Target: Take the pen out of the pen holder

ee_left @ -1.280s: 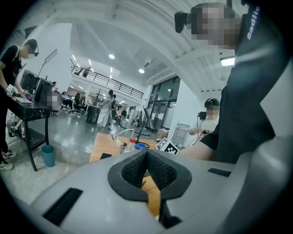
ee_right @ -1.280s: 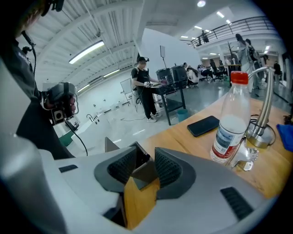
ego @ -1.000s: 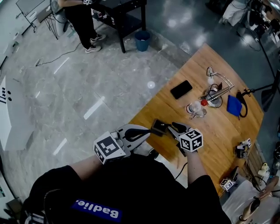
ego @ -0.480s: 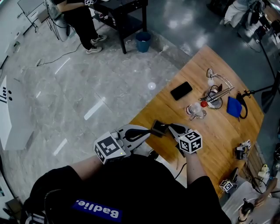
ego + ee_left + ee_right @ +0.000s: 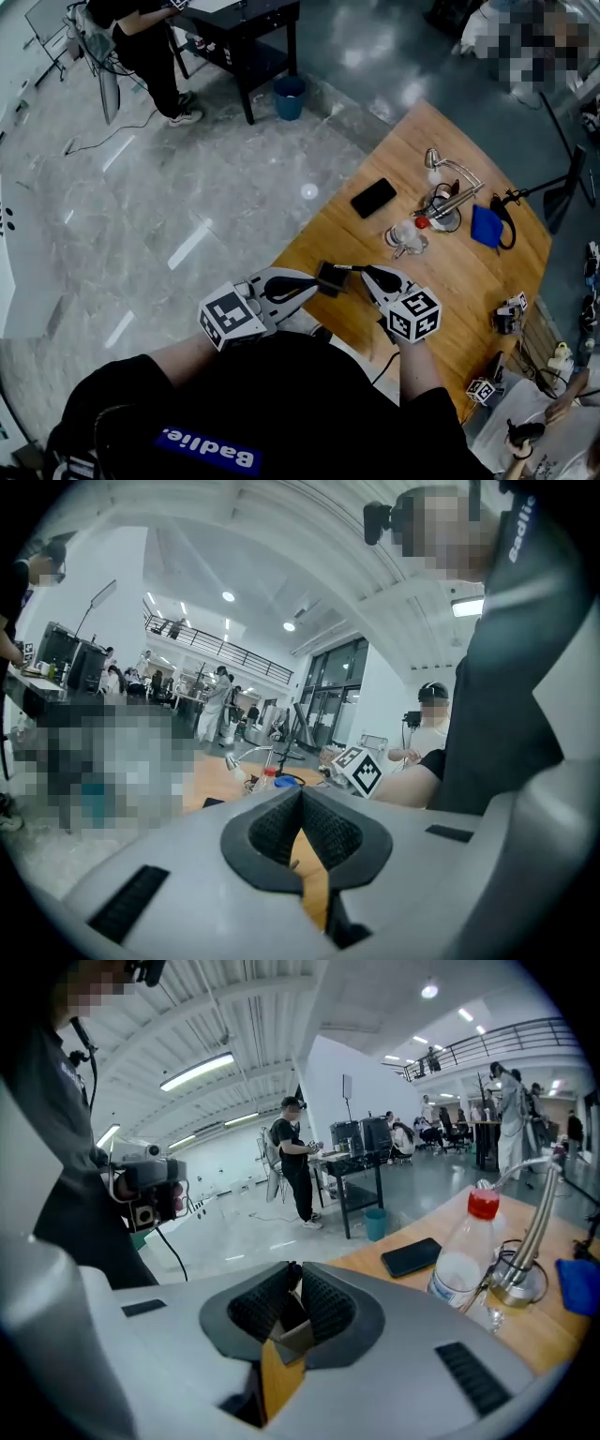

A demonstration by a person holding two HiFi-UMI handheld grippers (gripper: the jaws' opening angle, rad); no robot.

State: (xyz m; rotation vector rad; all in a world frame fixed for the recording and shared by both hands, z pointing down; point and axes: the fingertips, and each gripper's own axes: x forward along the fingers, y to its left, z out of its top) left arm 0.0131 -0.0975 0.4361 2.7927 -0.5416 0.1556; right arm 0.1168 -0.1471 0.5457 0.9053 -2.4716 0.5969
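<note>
The left gripper [image 5: 317,284] sits at the near edge of the wooden table [image 5: 459,291], pointing toward 2 o'clock in the head view. In its own view the jaws are pressed together at the tips, with only table wood showing through the gap lower down. Their tips reach the dark, blocky pen holder [image 5: 329,277], which stands just inside the table's edge; whether they touch it cannot be told.

From the holder's top the thin dark pen [image 5: 352,268] runs toward 3 o'clock into the right gripper [image 5: 368,273]. That gripper's jaws pinch the pen between their ribbed pads, and its own view shows the dark shaft caught near the tips. Whether the pen's far end is clear of the holder cannot be made out.

Further across the table, a black phone [image 5: 373,198] lies at 1 o'clock from the holder. A clear bottle [image 5: 405,236] with a red cap is at 2 o'clock, a desk lamp [image 5: 448,192] stands just beyond the bottle, and a blue item [image 5: 485,227] lies at the lamp's 4 o'clock.
</note>
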